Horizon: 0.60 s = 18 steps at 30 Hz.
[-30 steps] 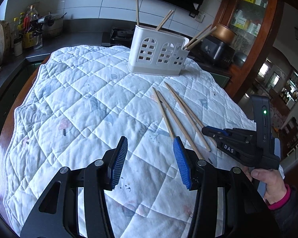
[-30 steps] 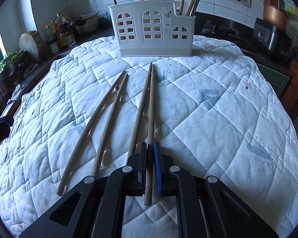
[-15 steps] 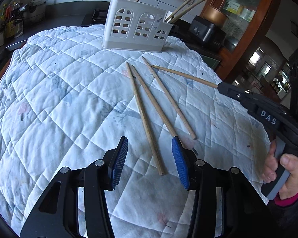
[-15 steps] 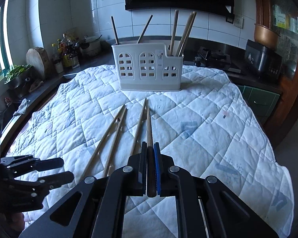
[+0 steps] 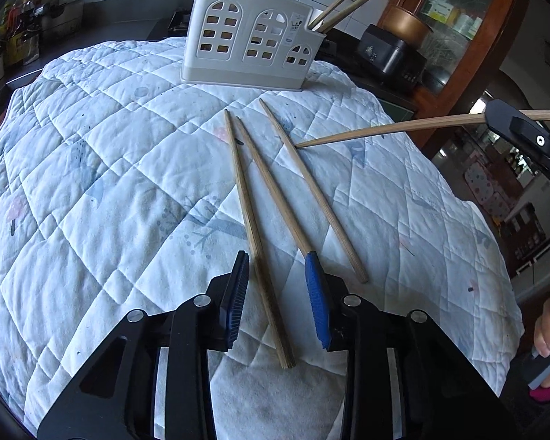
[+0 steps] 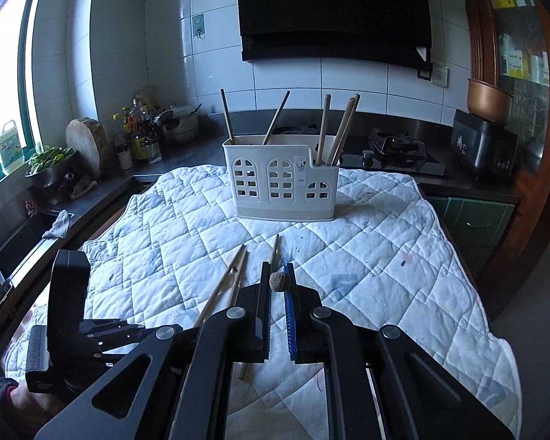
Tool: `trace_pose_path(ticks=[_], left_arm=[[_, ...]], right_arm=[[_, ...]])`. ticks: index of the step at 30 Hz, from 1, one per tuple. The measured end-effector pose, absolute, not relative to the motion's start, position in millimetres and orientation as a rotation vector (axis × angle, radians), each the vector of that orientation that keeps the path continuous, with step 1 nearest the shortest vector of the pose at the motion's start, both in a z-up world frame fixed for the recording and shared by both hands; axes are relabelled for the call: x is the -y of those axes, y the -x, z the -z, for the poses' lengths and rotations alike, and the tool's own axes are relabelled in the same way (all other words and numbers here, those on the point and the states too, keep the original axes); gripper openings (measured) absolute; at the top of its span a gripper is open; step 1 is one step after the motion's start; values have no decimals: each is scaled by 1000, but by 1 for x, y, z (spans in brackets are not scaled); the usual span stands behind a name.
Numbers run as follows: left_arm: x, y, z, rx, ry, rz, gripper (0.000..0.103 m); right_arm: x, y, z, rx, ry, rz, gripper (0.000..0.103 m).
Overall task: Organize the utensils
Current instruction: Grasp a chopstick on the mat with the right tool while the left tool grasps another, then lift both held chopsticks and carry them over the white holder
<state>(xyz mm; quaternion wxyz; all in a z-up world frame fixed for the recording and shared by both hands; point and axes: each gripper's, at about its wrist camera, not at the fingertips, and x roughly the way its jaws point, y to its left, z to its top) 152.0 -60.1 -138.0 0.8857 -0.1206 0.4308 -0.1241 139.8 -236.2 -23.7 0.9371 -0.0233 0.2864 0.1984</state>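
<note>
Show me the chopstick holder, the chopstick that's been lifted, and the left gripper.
chopstick holder [image 6: 280,179]: right wrist view, front wall.
lifted chopstick [image 5: 385,130]: left wrist view, mid-shaft.
left gripper [image 5: 279,295]: left wrist view, between fingertips.

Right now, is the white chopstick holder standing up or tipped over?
Standing up. The holder sits flat on the quilt.

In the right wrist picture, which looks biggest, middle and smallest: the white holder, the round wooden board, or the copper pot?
1. White holder, clearly biggest.
2. and 3. Wooden board and copper pot look about alike, so no ranking.
</note>
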Motion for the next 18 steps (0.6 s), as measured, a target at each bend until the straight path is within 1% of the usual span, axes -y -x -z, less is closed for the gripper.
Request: trace_pose_path(ticks=[9, 11, 18], left_arm=[[64, -160, 145, -911, 224, 188, 20], [68, -163, 145, -913, 182, 153, 10], [59, -162, 135, -889, 203, 130, 7]], right_arm=[[239, -139, 22, -577, 44, -403, 7], [240, -139, 21, -575, 43, -402, 7], [246, -137, 11, -557, 48, -390, 7]])
